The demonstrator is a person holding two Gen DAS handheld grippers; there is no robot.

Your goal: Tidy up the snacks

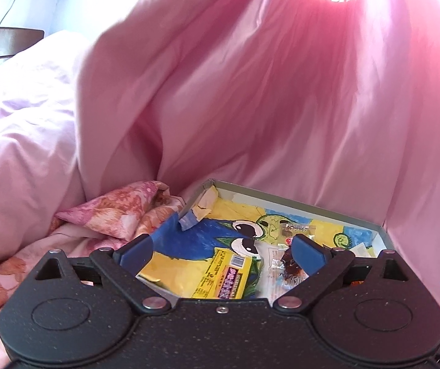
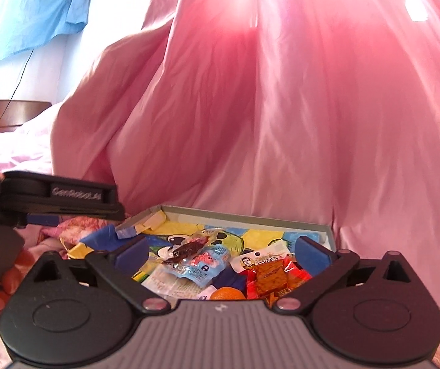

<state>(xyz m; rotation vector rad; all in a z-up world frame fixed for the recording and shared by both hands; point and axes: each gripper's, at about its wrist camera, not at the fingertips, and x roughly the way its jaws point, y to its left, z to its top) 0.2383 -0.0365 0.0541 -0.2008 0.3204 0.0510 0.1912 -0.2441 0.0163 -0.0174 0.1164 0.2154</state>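
Observation:
A shallow cardboard box (image 1: 297,203) with a bright cartoon drawing on its floor lies on the bed, also seen as the box (image 2: 250,213) in the right wrist view. Inside lie a yellow snack packet (image 1: 220,276), a clear wrapper with a dark snack (image 1: 290,269), a light blue packet (image 2: 201,264), a dark dried snack in clear wrap (image 2: 186,250), a brown cracker pack (image 2: 274,278) and an orange fruit (image 2: 227,293). My left gripper (image 1: 221,249) hangs open above the box with nothing between its blue fingers. My right gripper (image 2: 221,253) also stands open and holds nothing.
A big pink quilt (image 1: 266,92) rises right behind the box. Floral bedding (image 1: 115,215) lies left of it. The left gripper's body (image 2: 60,200) and a person's fingers (image 2: 10,276) show at the left of the right wrist view. A blue cloth (image 2: 35,9) hangs at the far left.

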